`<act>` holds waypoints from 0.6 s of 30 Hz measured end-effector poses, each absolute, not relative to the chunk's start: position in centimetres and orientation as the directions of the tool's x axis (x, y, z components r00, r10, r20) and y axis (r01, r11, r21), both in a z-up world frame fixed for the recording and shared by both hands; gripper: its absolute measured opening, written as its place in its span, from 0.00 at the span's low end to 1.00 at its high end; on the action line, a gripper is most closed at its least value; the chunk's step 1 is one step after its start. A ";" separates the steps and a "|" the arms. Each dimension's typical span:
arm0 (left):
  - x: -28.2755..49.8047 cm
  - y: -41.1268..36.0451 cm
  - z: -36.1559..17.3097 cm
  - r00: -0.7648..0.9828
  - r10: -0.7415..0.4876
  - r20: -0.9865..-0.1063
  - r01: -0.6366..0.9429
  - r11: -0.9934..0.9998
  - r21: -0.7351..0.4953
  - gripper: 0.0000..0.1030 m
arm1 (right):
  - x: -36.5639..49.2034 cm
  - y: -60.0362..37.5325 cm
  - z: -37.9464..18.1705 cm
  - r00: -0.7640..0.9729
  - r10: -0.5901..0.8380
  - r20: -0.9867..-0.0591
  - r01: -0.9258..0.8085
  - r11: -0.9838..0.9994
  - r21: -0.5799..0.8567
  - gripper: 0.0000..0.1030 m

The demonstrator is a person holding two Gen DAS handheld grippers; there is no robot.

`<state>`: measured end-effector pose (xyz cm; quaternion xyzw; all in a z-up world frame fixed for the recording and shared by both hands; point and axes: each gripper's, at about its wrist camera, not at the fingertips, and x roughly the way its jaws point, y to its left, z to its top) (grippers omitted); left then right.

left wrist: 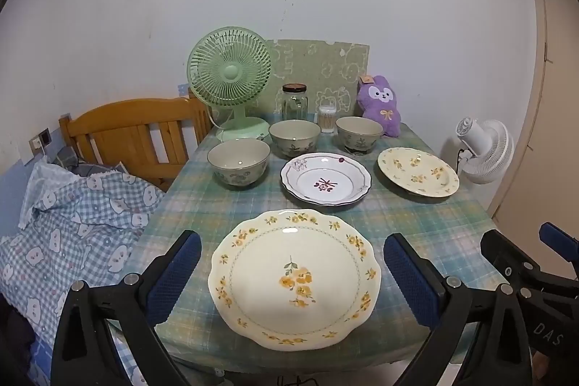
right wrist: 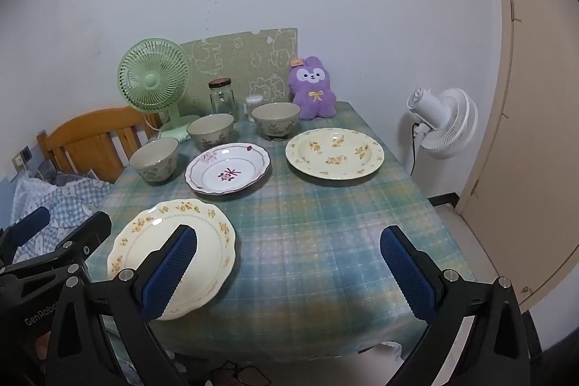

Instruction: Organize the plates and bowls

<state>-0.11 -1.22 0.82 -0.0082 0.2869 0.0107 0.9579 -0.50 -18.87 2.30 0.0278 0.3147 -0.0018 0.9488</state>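
A large cream plate with yellow flowers [left wrist: 294,277] [right wrist: 170,248] lies at the table's near edge. Behind it sits a white plate with purple flowers [left wrist: 325,178] [right wrist: 228,168], and to the right a cream deep plate with yellow flowers [left wrist: 418,171] [right wrist: 334,152]. Three grey-green bowls stand further back: left [left wrist: 239,161] [right wrist: 155,158], middle [left wrist: 294,137] [right wrist: 210,129], right [left wrist: 359,134] [right wrist: 275,120]. My left gripper [left wrist: 293,281] hangs open above the large plate, its fingers wide on either side. My right gripper [right wrist: 289,272] is open over bare tablecloth, right of that plate.
A green desk fan [left wrist: 229,75], a glass jar [left wrist: 294,102], a cotton-swab tub [left wrist: 327,119] and a purple plush rabbit [left wrist: 380,104] line the table's back edge. A wooden bed frame [left wrist: 134,136] with checked bedding lies left. A white floor fan [right wrist: 443,118] stands right, by a door.
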 end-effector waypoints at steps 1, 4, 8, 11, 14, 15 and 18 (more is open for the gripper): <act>-0.2 -1.1 0.8 0.838 0.013 -0.546 -0.022 1.000 -0.010 0.98 | -0.5 -18.9 2.3 0.803 0.014 -0.596 0.021 0.998 0.051 0.99; -0.3 -1.1 0.9 0.842 0.016 -0.539 -0.019 1.000 0.001 0.97 | -0.5 -18.8 2.3 0.804 0.012 -0.595 0.023 0.998 0.051 0.99; -0.5 -1.0 0.8 0.845 0.019 -0.535 -0.020 1.000 0.005 0.97 | -0.6 -18.7 2.2 0.804 0.016 -0.594 0.018 0.998 0.052 0.99; -0.5 -1.1 0.8 0.845 0.018 -0.535 -0.018 1.000 0.005 0.97 | -0.6 -18.6 2.1 0.806 0.021 -0.592 0.012 0.999 0.052 0.99; -0.5 -1.1 0.8 0.845 0.019 -0.534 -0.018 1.000 0.007 0.96 | -0.6 -18.4 2.2 0.808 0.017 -0.589 0.012 0.999 0.045 0.99; -0.4 -1.0 0.9 0.846 0.020 -0.533 -0.019 1.000 0.008 0.96 | -0.6 -18.3 2.2 0.809 0.017 -0.588 0.011 0.999 0.044 0.99; -0.2 -0.8 1.0 0.847 0.020 -0.531 -0.020 1.000 0.006 0.96 | -0.4 -18.3 2.2 0.809 0.014 -0.587 0.012 0.999 0.040 0.99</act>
